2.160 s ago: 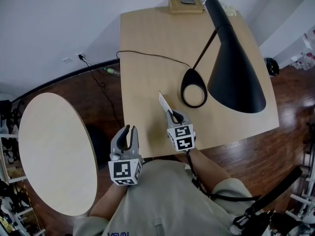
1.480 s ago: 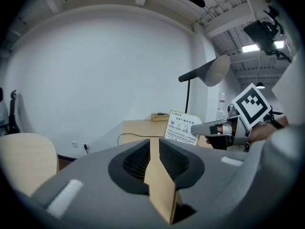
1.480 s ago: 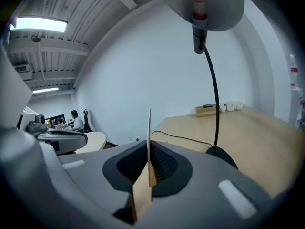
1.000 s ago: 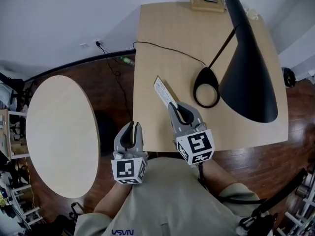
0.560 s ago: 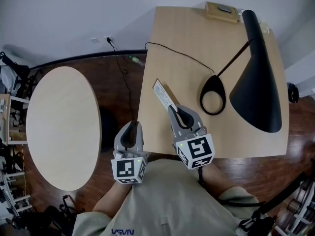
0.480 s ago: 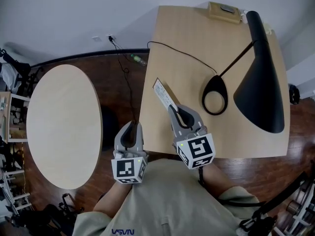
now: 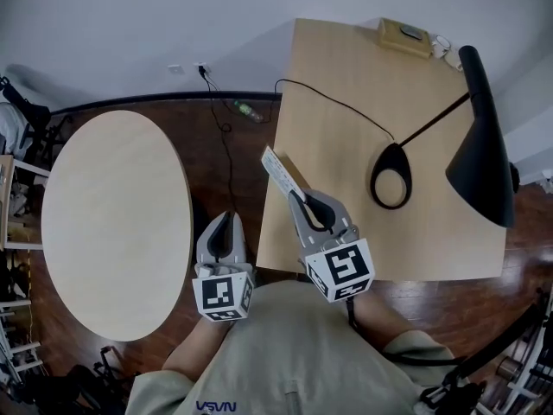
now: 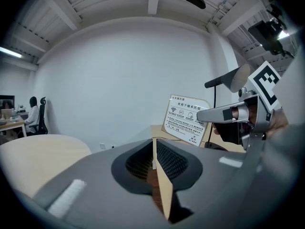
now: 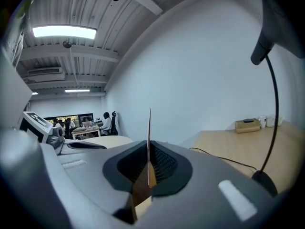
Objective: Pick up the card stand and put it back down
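Observation:
The card stand (image 7: 278,169), a thin white printed card in a clear holder, hangs tilted in the air over the left edge of the rectangular wooden table (image 7: 346,85). My right gripper (image 7: 298,199) is shut on its lower end. In the right gripper view the card stand (image 9: 149,137) shows edge-on, clamped between the jaws. The left gripper view shows the card stand's (image 8: 188,119) printed face, held by the right gripper (image 8: 224,113). My left gripper (image 7: 223,225) hovers over the dark floor between the two tables, shut and empty, its jaws meeting in the left gripper view (image 8: 153,149).
A black lamp (image 7: 484,145) with a ring base (image 7: 390,175) and a cable (image 7: 333,102) stands on the right half of the rectangular table. A small wooden box (image 7: 404,35) sits at its far edge. A round pale table (image 7: 112,223) lies to the left.
Both grippers have shifted left relative to the rectangular table. The card stand, still gripped by the right gripper, now hangs at the table's left edge instead of over its top.

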`<state>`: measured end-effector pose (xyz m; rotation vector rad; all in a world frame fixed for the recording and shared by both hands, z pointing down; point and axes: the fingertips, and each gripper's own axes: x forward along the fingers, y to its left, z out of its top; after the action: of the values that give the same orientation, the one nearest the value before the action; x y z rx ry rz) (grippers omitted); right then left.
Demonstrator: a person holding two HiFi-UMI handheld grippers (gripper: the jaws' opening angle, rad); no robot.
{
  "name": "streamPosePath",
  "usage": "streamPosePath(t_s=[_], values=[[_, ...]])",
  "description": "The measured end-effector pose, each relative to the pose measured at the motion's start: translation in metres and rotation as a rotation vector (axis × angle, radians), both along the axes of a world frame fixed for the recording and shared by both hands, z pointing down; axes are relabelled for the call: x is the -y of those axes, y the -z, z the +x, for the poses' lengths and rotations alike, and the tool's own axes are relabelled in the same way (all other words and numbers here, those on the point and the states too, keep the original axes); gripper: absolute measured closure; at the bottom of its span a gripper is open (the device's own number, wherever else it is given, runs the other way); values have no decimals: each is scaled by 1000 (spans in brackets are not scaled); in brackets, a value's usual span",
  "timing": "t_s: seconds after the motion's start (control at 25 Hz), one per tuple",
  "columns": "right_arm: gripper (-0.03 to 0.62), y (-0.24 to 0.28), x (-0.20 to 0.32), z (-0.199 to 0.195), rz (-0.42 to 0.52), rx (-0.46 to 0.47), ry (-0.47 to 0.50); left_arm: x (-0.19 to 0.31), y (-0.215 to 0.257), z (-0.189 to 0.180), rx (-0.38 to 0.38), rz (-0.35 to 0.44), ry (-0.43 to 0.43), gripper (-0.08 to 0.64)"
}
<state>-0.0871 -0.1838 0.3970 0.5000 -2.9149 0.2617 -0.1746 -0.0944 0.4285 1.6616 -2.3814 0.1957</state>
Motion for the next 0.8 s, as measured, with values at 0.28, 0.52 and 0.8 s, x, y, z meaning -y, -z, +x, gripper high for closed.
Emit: streamPosePath(t_s=[0.28,0.52,0.8], values=[[577,9,-37,-76,22,0,57,-36,8,-76,14,19,61,552],[577,16,-80,-154,32,11,167,-88,7,-146,7,19,172,552],[577,9,-151,-246,33,9,352,-173,-8,-220,1,-2,323,552]])
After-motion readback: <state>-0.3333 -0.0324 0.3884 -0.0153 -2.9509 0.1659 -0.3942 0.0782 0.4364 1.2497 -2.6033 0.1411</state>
